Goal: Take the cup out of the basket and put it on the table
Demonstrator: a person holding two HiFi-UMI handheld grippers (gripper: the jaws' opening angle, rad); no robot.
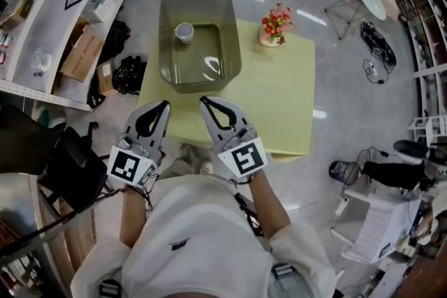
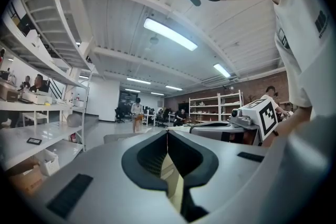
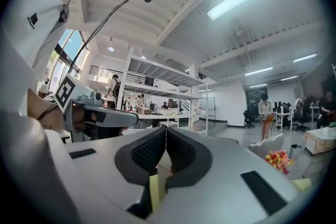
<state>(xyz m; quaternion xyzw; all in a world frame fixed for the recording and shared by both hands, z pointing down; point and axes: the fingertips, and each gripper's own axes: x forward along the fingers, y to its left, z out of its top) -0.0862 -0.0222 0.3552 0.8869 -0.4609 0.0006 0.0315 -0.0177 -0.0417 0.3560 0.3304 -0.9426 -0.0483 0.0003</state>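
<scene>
Your left gripper (image 1: 164, 105) and right gripper (image 1: 204, 102) hover side by side at the near edge of the pale yellow-green surface (image 1: 279, 94), both pairs of jaws pressed together on nothing. The small white cup (image 1: 184, 32) stands upright inside the translucent grey plastic basket (image 1: 235, 52), near its far left corner.

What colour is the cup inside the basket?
White. The cup shows best in the head view.
</scene>
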